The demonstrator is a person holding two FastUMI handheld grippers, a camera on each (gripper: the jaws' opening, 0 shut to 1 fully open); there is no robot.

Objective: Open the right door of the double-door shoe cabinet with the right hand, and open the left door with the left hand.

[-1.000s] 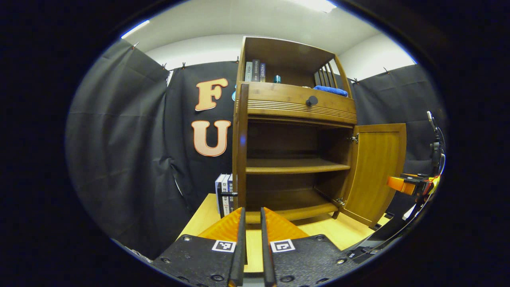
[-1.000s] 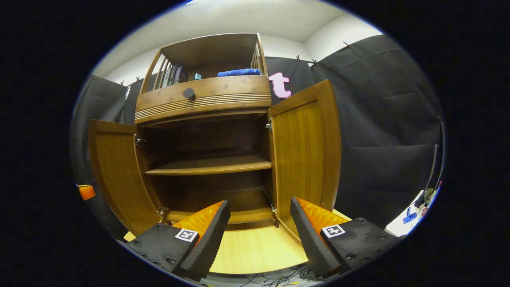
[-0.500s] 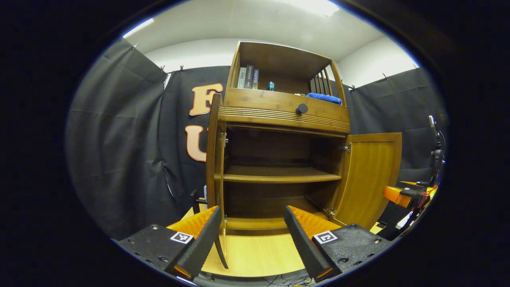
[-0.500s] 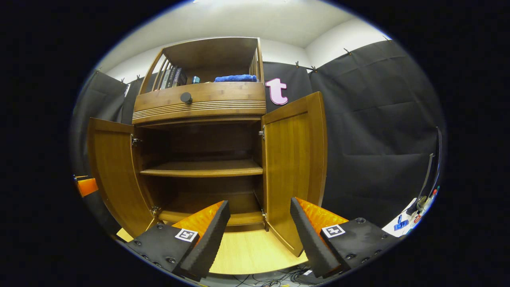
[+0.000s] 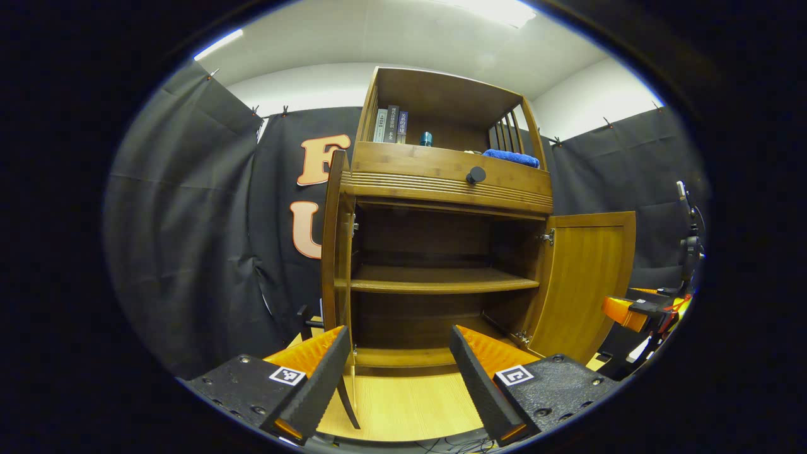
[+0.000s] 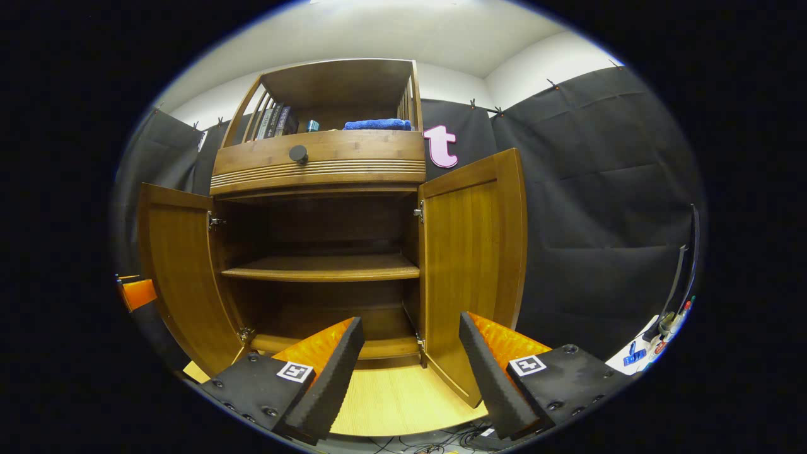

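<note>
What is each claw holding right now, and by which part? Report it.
Nothing is held. The left claw and right claw are both open, apart from the swung-out left door and right door.

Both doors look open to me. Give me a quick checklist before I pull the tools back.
1. Right door swung open: ok.
2. Left door swung open: ok.
3. Left tool open, holding nothing: ok.
4. Right tool open, holding nothing: ok.
5. Fingers apart from the doors: ok for the right tool; cannot tell for the left, the door edge sits close by.
6. Cabinet shelf bare inside: ok.
</note>
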